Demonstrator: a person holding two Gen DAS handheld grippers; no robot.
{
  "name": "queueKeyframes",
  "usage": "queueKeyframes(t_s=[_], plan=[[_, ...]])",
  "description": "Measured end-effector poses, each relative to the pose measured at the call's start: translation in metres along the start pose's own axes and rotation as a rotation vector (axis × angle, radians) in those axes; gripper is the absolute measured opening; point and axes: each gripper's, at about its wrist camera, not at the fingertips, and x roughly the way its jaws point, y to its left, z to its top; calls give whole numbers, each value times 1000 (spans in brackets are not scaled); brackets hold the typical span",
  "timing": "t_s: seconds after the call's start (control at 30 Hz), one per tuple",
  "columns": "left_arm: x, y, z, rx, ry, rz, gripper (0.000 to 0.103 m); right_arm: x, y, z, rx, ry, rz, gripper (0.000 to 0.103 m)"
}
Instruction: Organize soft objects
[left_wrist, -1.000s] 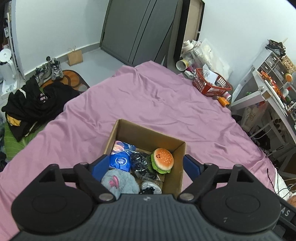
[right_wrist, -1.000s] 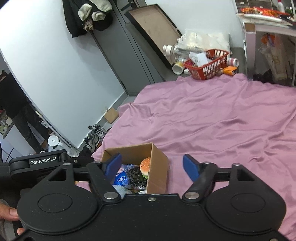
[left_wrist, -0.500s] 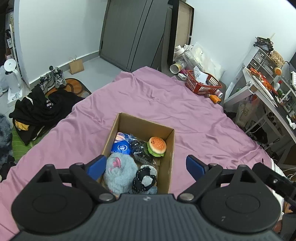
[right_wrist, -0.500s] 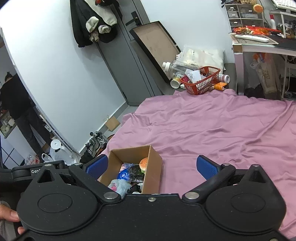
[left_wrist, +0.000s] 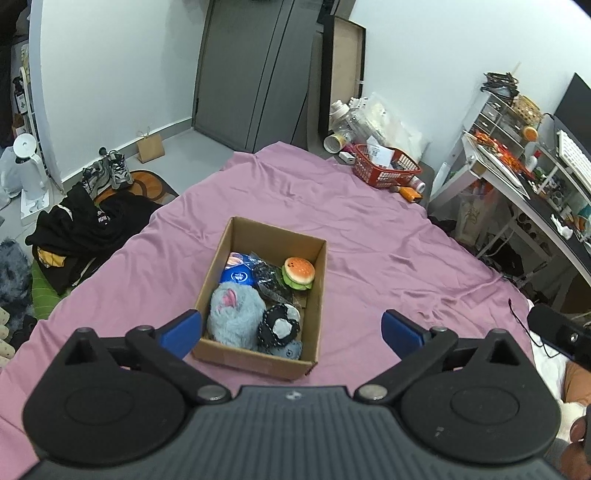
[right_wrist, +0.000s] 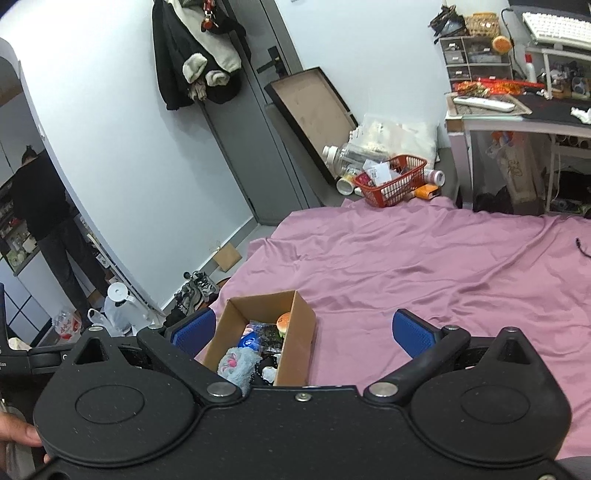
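Cardboard box (left_wrist: 317, 288) (toys inside) sits unobstructed; both tongs gape empty.

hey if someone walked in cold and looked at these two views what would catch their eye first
Most likely the cardboard box sitting alone in the middle of the pink sheet, packed with soft things: a burger toy by its right wall and a fluffy grey plush at the near end. After that, the blue-tipped fingers of the left gripper and right gripper, both spread wide and empty above the bed.
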Motion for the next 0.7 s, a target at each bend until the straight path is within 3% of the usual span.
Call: queueKeyframes(t_s=[0.7], plan=[[-54,-19,-41,63,-64,29,102,-51,-11,-32,-52,-31,-31,103]])
